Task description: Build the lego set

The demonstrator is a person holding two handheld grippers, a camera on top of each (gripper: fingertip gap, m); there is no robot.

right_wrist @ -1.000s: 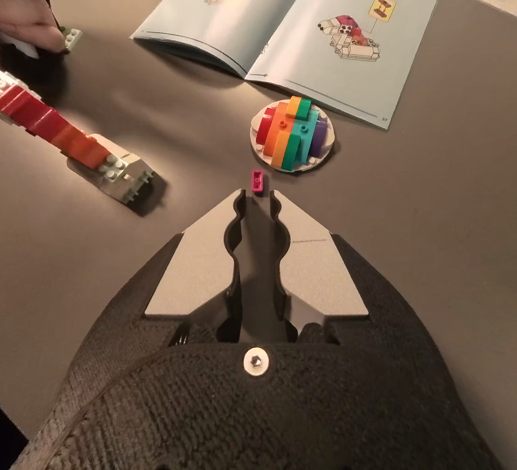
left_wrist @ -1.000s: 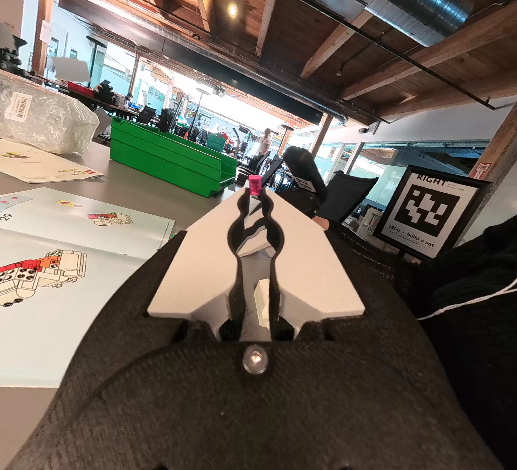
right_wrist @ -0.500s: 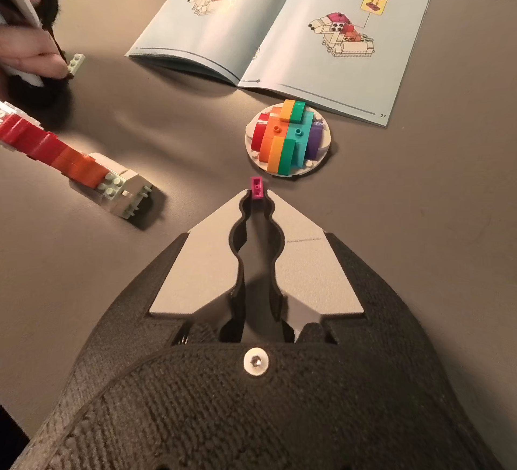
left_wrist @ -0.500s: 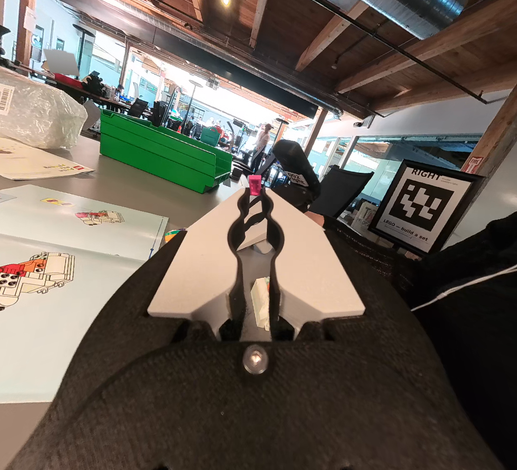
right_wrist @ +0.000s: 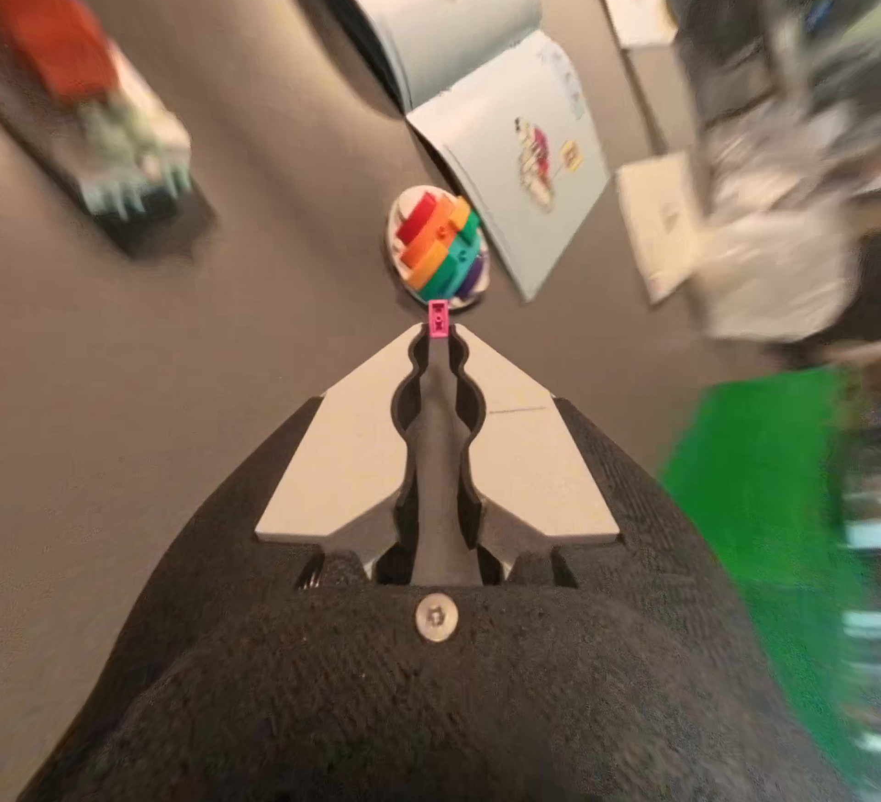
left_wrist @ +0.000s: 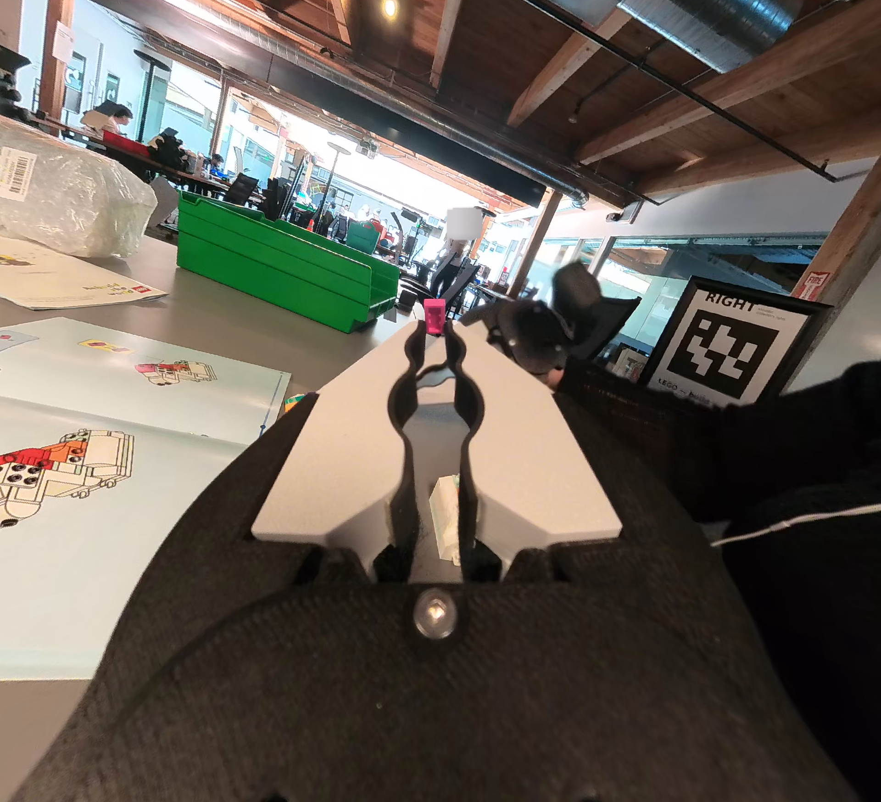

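My left wrist cam: low over table [left_wrist: 229, 326], facing outward, level | my right wrist cam: above table, tilted down, blurred | shared: open booklet [left_wrist: 119, 378] [right_wrist: 500, 149], green bin [left_wrist: 286, 259] [right_wrist: 753, 469]

Lettered framed marker sign [left_wrist: 724, 345]; barcode label [left_wrist: 16, 175] on plastic bag [left_wrist: 81, 211].

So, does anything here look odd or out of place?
One thing: a small white piece shows deep in the gap between the jaws of the left gripper, far behind the pink piece pinched at their tips. I cannot tell whether it is stuck there or lies on the table below. Nothing looks spilled or broken.
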